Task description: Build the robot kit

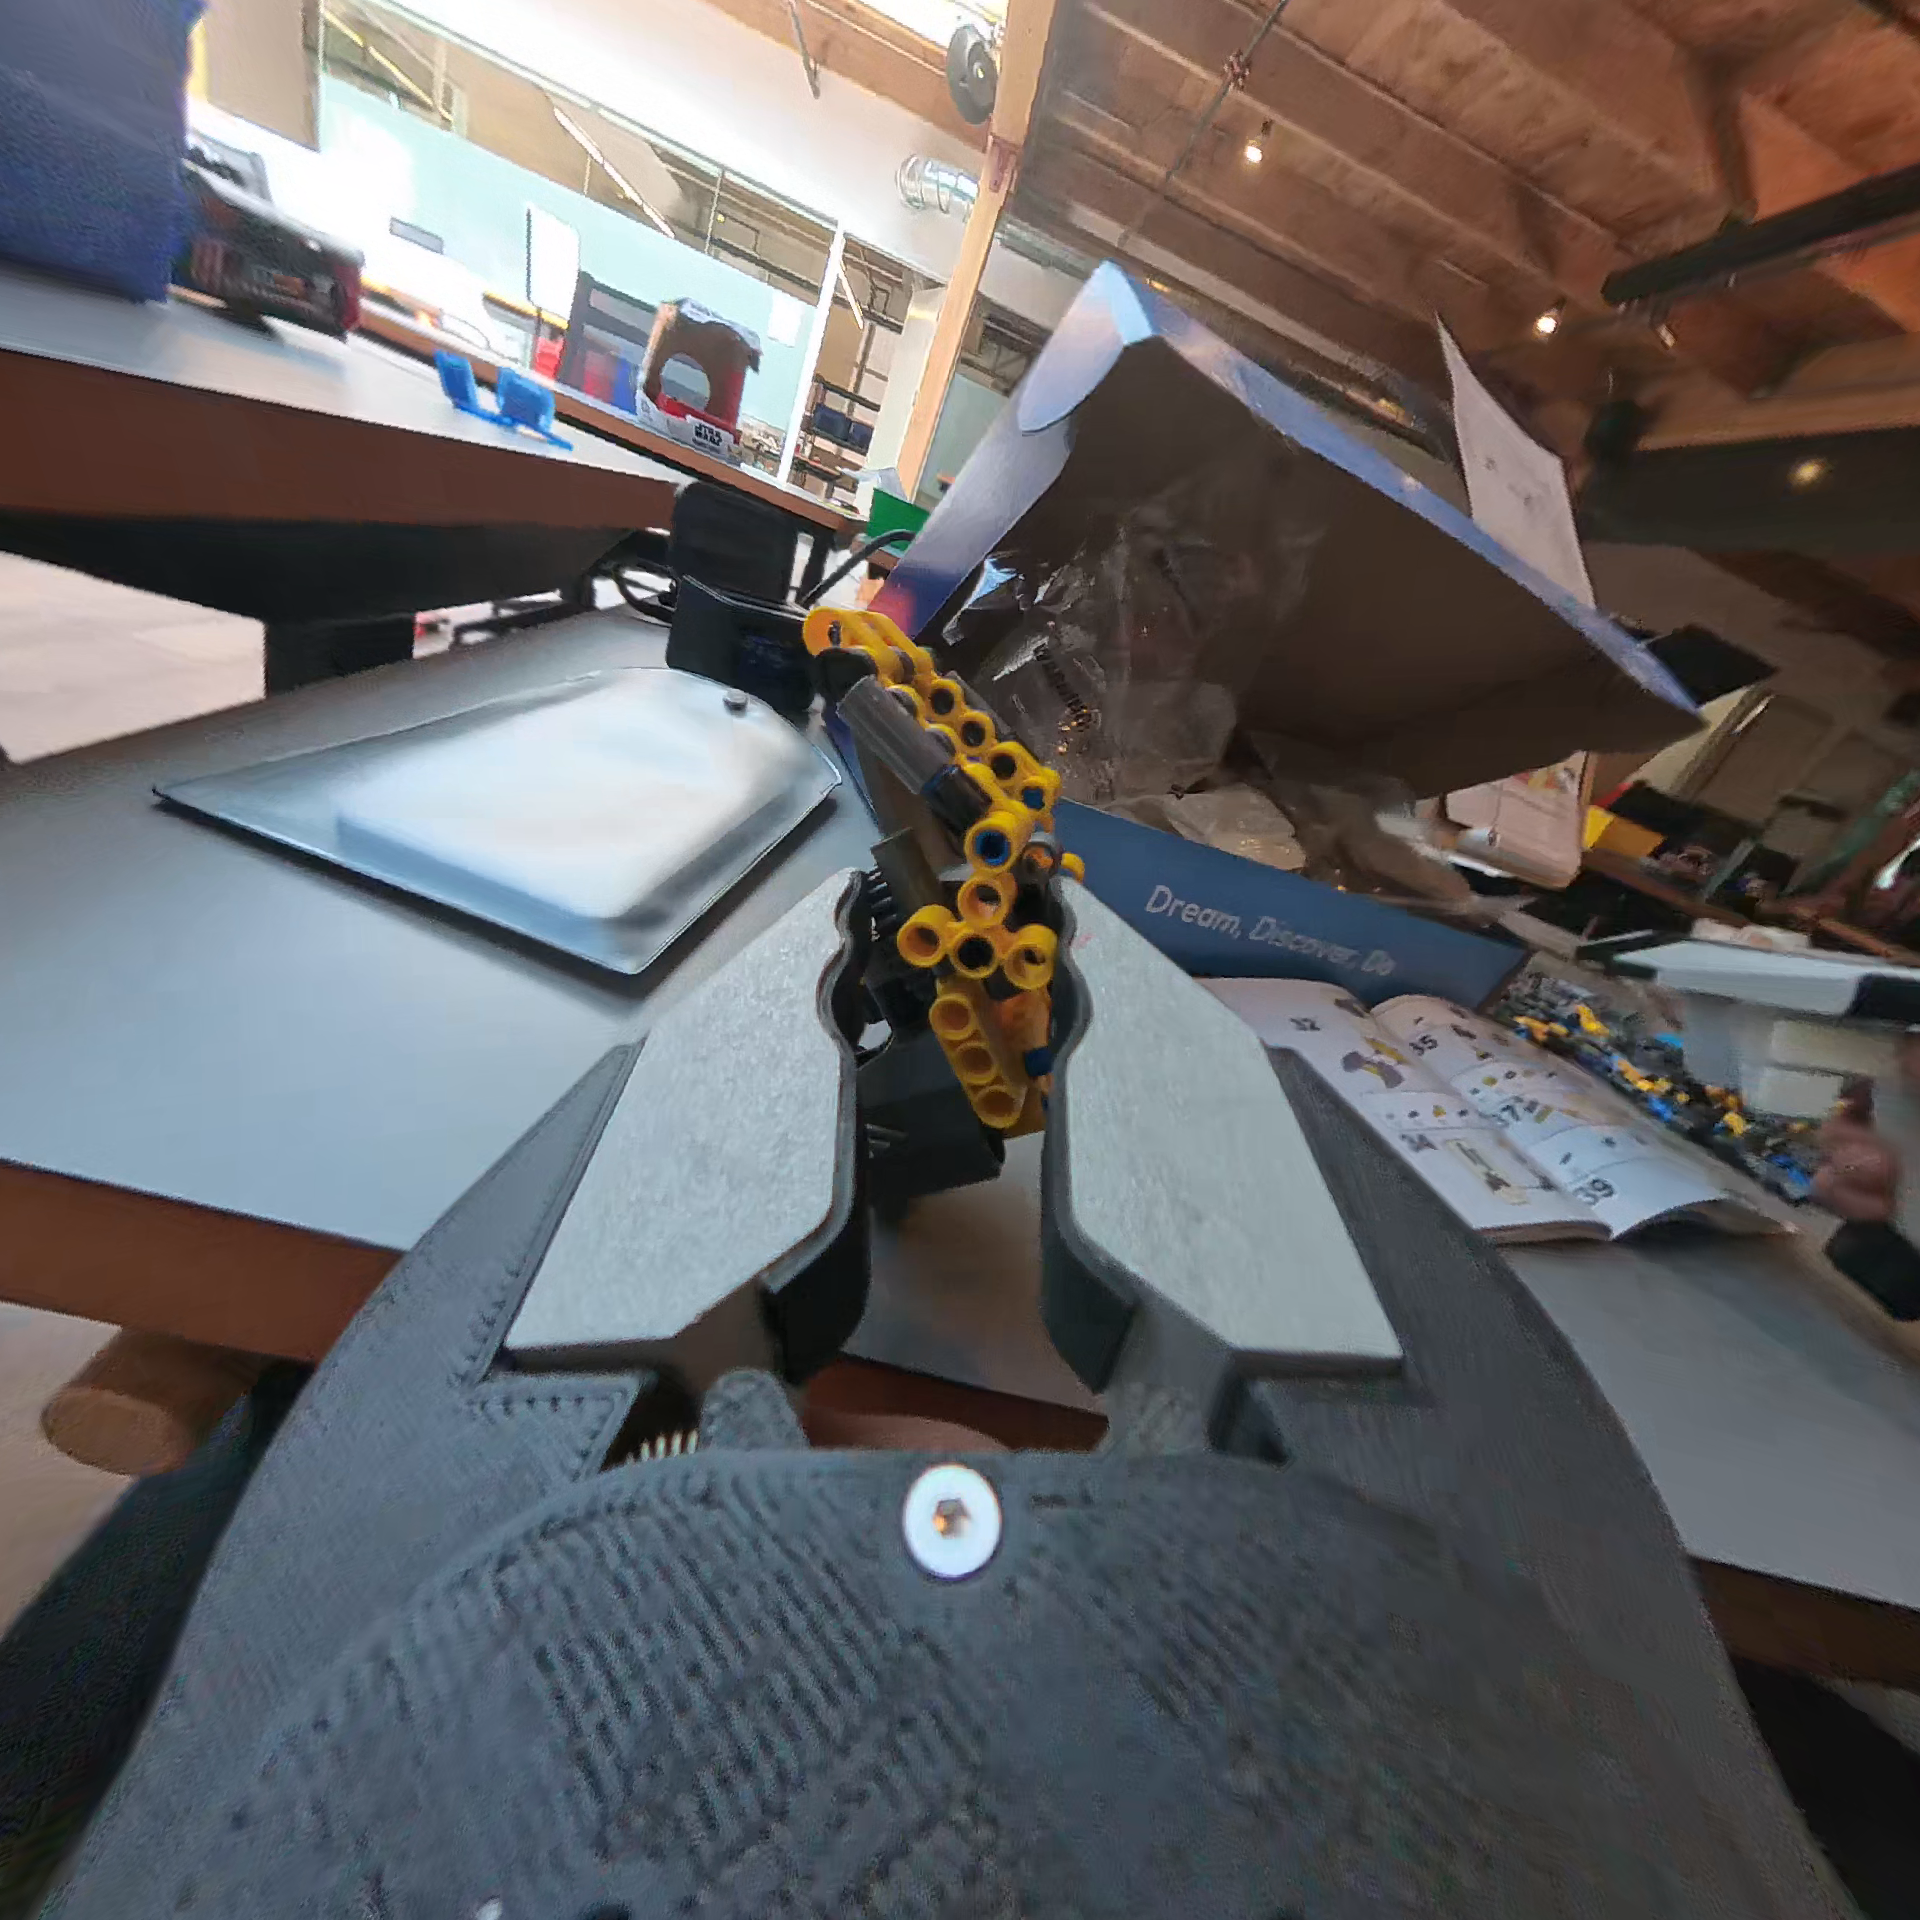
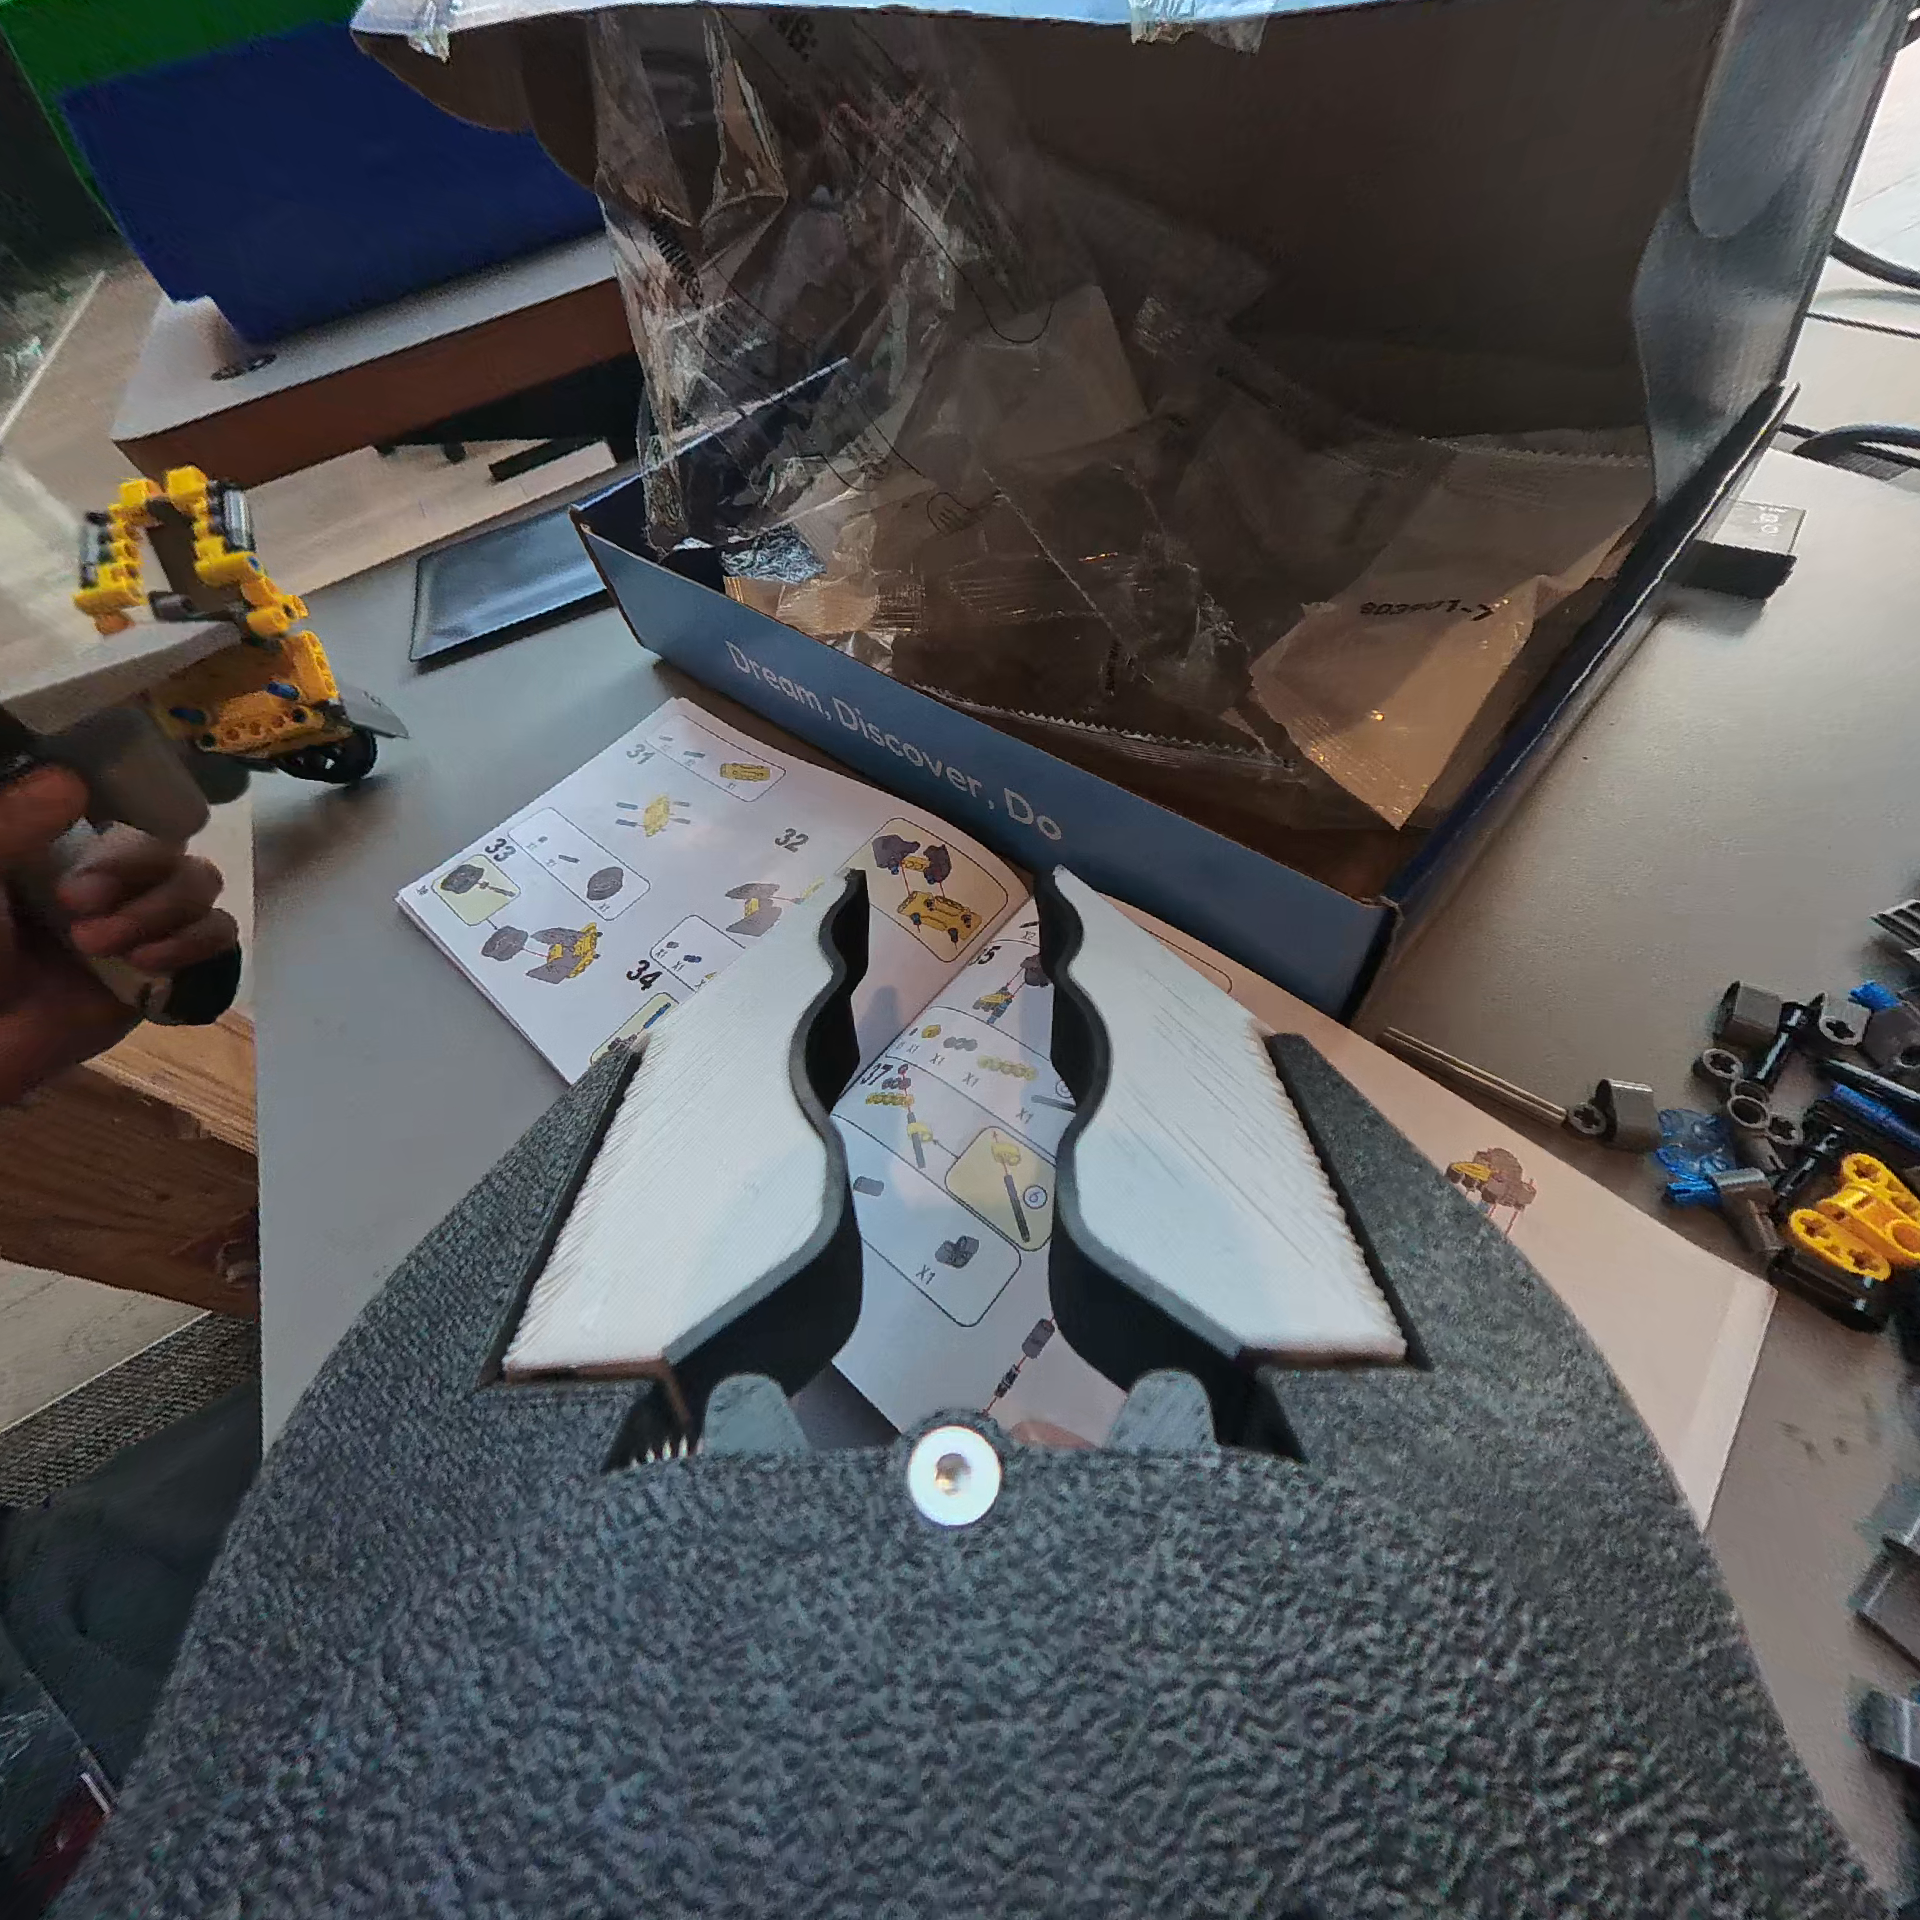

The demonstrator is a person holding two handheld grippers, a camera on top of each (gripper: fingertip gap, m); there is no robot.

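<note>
Left hand-held gripper (image 1: 961,997) is clamped on my yellow-and-black brick model (image 1: 956,883), holding it tilted above the grey surface (image 1: 312,1018). Right hand-held gripper (image 2: 951,935) hangs with its jaws apart and nothing between them, over the open instruction booklet (image 2: 644,883). Just behind the booklet sits the blue cardboard box (image 2: 935,769) stuffed with clear plastic bags (image 2: 987,416). Loose bricks (image 2: 1808,1164) lie off to the right.
</note>
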